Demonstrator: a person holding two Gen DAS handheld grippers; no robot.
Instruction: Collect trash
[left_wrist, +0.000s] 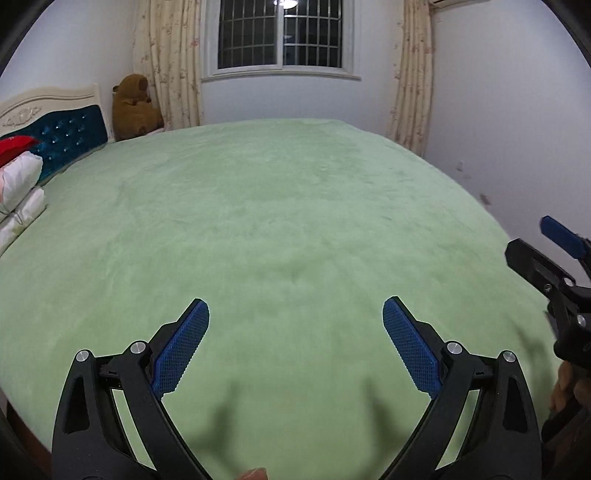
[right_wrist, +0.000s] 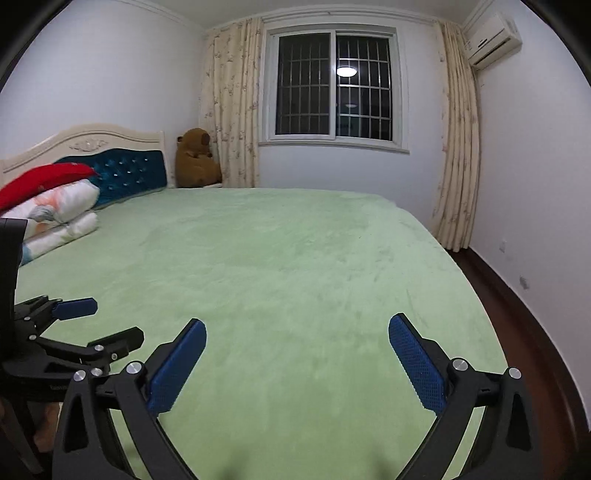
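Note:
No trash shows in either view. My left gripper (left_wrist: 295, 317) is open and empty, its blue-padded fingers spread wide above the near part of a bed with a green blanket (left_wrist: 280, 221). My right gripper (right_wrist: 297, 332) is open and empty too, held above the same green blanket (right_wrist: 295, 258) near its front edge. The right gripper also shows at the right edge of the left wrist view (left_wrist: 546, 251), and the left gripper at the left edge of the right wrist view (right_wrist: 96, 325).
Folded quilts with a red pillow (right_wrist: 48, 206) lie by the blue-padded headboard (right_wrist: 125, 177) at left. A brown teddy bear (right_wrist: 195, 158) sits in the far corner. Curtains (right_wrist: 458, 147) flank a barred window (right_wrist: 334, 83). Dark wood floor (right_wrist: 528, 332) runs along the bed's right side.

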